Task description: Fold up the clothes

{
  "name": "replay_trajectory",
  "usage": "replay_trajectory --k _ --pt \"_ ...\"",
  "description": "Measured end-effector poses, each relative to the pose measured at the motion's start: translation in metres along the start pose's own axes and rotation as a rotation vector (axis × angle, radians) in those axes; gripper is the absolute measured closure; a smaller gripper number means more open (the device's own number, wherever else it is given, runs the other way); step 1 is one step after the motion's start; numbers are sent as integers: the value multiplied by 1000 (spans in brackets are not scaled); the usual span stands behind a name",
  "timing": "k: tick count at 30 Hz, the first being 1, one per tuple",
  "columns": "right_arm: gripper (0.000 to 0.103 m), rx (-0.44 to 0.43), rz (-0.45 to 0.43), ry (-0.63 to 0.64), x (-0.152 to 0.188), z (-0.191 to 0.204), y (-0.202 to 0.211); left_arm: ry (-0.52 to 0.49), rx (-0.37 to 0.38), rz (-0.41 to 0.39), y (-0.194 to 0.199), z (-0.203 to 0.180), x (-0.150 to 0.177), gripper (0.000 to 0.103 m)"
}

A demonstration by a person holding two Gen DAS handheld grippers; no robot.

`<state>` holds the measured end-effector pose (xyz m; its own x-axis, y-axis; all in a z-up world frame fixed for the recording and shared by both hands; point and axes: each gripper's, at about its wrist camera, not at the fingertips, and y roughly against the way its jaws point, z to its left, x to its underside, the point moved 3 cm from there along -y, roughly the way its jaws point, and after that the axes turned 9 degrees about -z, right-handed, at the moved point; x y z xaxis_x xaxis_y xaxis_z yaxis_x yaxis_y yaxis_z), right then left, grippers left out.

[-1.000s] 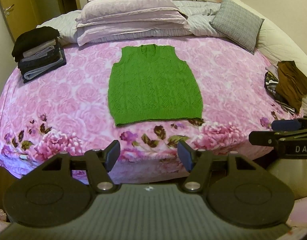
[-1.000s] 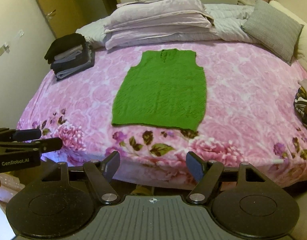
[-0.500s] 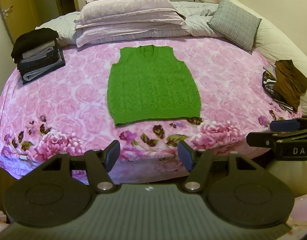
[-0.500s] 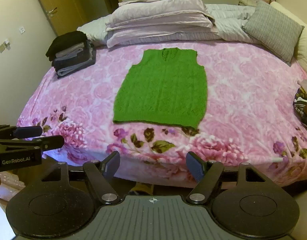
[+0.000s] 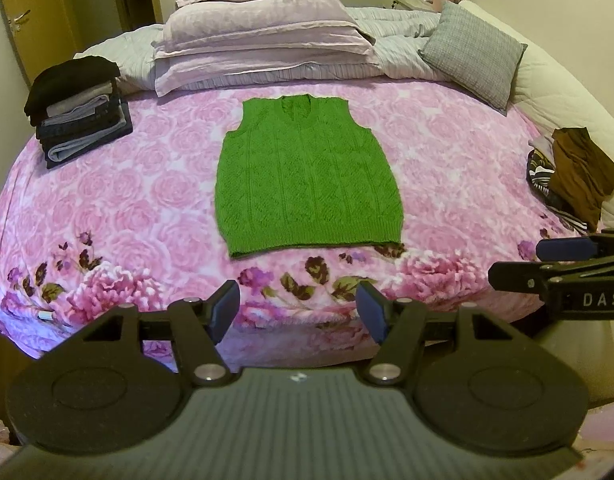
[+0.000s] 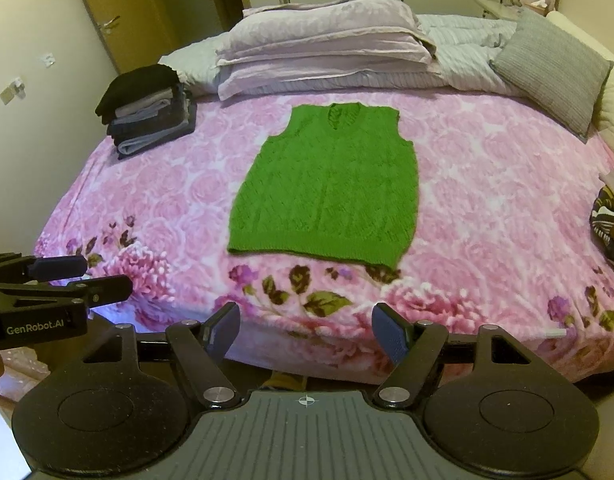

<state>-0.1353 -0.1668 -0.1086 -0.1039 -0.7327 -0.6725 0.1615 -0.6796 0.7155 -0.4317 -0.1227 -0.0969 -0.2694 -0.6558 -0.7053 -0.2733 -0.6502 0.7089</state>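
One green vest, one folded stack, two pillows, two open claws

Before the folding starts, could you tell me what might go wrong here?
Both the left gripper and right gripper are open, short of the green vest, so a pinch at its hem might also catch the pink blanket. The loose knit may sag or fold unevenly.
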Motion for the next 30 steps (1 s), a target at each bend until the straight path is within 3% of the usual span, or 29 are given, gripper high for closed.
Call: replay_trajectory --k 8,15,23,30 --pt "33 -9 4 0 -8 -8 -8 9 2 5 -12 -3 -9 42" --pt "33 -7 10 -21 -31 -18 -34 1 16 14 -48 4 -37 43" --pt "33 31 34 -70 -82 -33 -94 -12 61 33 -120 28 -98 42" --pt "33 55 13 -157 -139 -34 -144 -85 114 49 -181 57 -163 42"
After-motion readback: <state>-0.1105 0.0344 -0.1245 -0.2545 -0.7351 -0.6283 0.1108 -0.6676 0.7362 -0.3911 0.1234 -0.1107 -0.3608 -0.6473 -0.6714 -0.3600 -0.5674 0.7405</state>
